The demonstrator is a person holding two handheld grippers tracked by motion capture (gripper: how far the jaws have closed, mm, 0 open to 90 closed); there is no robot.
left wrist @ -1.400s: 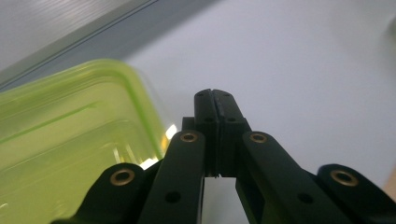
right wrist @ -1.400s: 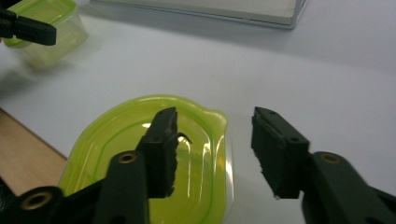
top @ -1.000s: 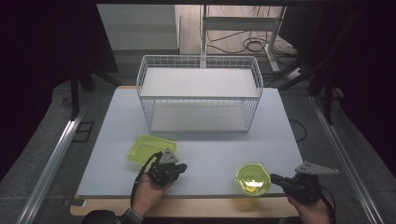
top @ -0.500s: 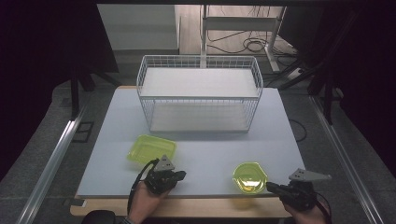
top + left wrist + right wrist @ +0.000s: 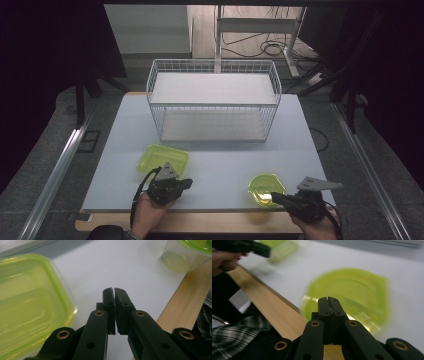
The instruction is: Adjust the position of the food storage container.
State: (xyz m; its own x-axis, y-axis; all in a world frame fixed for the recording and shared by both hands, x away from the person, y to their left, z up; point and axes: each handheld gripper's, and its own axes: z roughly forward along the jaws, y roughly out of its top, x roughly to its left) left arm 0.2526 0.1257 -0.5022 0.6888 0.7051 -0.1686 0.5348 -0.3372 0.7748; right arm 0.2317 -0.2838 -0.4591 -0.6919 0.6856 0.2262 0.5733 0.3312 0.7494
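A rectangular yellow-green container (image 5: 163,158) (image 5: 27,302) lies at the front left of the white table (image 5: 220,160). A round yellow-green lidded container (image 5: 266,189) (image 5: 352,292) (image 5: 185,255) stands at the front right. My left gripper (image 5: 187,183) (image 5: 114,291) is shut and empty just in front of the rectangular container, pointing right. My right gripper (image 5: 275,198) (image 5: 327,300) is shut and empty at the near edge of the round container, pointing left. A hand holds each gripper at the table's front edge.
A white wire basket (image 5: 214,100) with a shelf stands at the back middle of the table. A wooden strip (image 5: 200,222) (image 5: 187,302) runs along the front edge. Metal rails (image 5: 55,180) flank the table on both sides.
Both hands have drawn back toward the front edge. The right gripper slid off the round container's right side to its near edge. The containers have not moved.
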